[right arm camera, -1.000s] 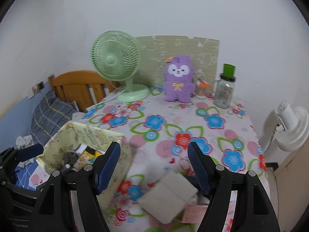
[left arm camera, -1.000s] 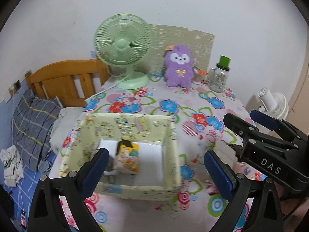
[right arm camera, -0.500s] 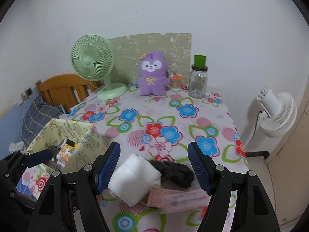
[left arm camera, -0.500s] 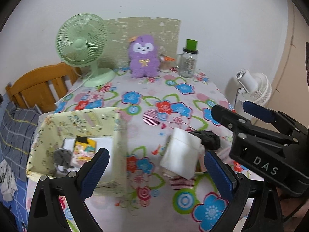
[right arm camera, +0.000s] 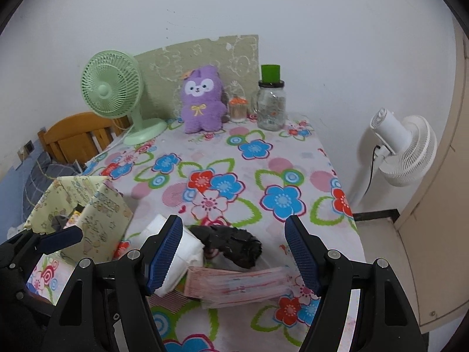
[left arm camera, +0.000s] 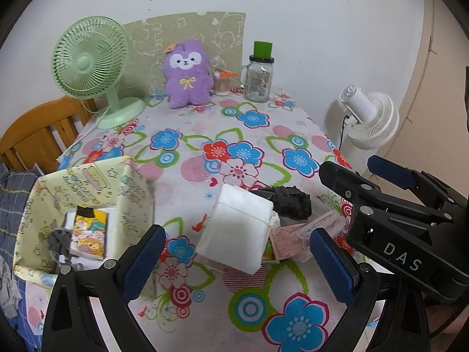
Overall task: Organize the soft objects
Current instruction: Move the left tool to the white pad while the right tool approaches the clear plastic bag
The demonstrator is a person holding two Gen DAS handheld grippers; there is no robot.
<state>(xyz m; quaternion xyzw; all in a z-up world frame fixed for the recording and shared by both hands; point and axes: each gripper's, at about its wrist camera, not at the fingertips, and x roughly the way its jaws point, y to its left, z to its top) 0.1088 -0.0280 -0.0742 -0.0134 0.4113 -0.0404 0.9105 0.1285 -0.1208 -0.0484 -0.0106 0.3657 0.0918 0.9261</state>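
Observation:
A white soft pack (left arm camera: 239,231) lies on the flowered tablecloth (left arm camera: 228,152), with a crumpled black bag (left arm camera: 285,199) and a pink packet (left arm camera: 302,233) beside it. My left gripper (left arm camera: 237,267) is open and empty just in front of the white pack. My right gripper (right arm camera: 233,252) is open and empty, over the black bag (right arm camera: 231,245) and the pink packet (right arm camera: 237,284); the white pack (right arm camera: 178,255) is at its left finger. A yellow fabric box (left arm camera: 73,193) at the left holds a yellow packet (left arm camera: 88,233) and a grey item (left arm camera: 58,239).
A green desk fan (left arm camera: 88,64), a purple plush (left arm camera: 187,74), a small orange-lidded jar (left arm camera: 222,80) and a glass jar with green lid (left arm camera: 258,76) stand at the table's back. A white floor fan (left arm camera: 369,120) is off the right edge. A wooden bed frame (left arm camera: 35,135) is at left.
Both grippers have swung right, from over the yellow box to the pile of white pack, black bag and pink packet. Both stayed open and empty.

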